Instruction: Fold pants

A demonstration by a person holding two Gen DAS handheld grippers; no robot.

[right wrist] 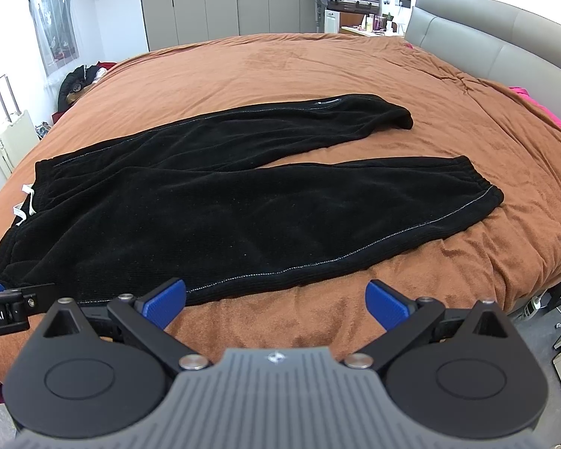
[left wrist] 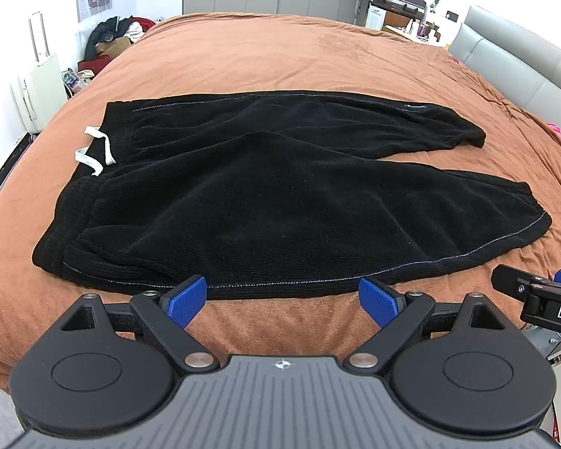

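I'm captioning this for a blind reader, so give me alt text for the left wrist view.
Black pants lie spread flat on a brown bedspread, waistband and white drawstring to the left, both legs pointing right. The open left tool hovers at the near hem with its blue fingers apart, and the right tool shows at the right edge.

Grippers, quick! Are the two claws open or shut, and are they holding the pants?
Left gripper: open, holding nothing, near edge of the black pants just ahead.
Right gripper: open, holding nothing, above the brown bedspread.
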